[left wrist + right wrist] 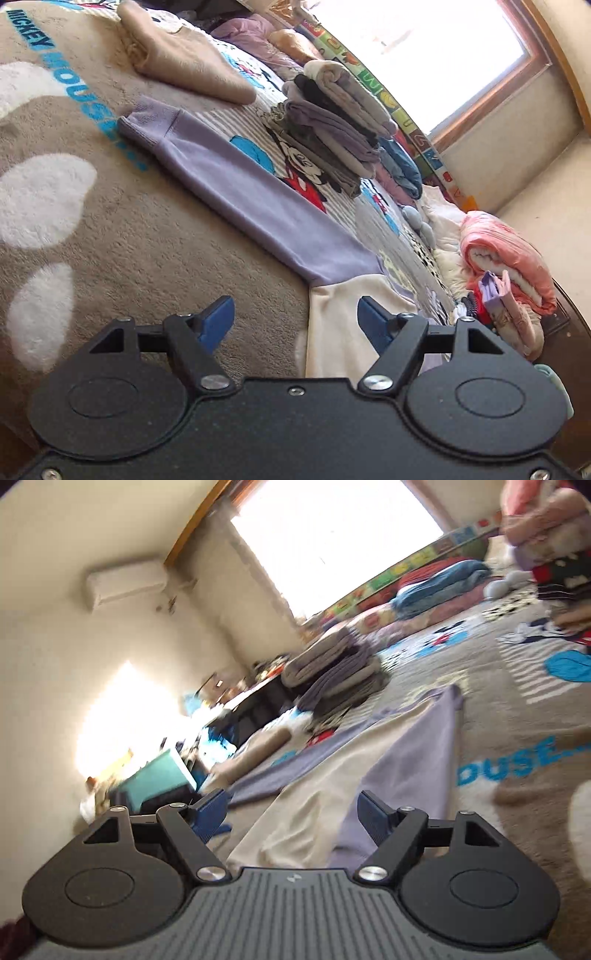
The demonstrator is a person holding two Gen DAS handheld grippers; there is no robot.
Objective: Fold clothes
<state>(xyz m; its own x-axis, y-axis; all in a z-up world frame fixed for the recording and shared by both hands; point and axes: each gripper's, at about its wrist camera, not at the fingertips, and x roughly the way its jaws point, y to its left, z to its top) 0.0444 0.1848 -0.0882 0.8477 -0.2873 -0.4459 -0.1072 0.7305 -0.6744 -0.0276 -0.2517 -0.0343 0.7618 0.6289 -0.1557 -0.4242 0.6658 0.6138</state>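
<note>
Across the bed: a brown Mickey Mouse blanket [122,229] covers it, blue lettering and white patches showing
Garment: a cream and lavender sweatshirt [332,332] lies flat on the blanket, near the bed's near edge
Sleeve: its lavender sleeve [236,184] stretches straight out over the blanket, ribbed cuff at the far end
Left hand-held gripper [295,325]: blue fingers spread wide apart, nothing between them, poised low where the sleeve meets the cream body
Right hand-held gripper [293,812]: fingers likewise apart and empty, just over the cream panel of the sweatshirt; contact with the cloth can't be judged
Folded stack [332,129]: grey, black and beige clothes piled neatly further up the bed, beyond the sleeve
Tan piece [184,55]: a folded tan garment lies apart from the stack, towards the far end of the bed
Pink bundle [509,258]: a folded pink quilt sits at the bed's edge
Right view: blurred, details beyond the bed are soft
</note>
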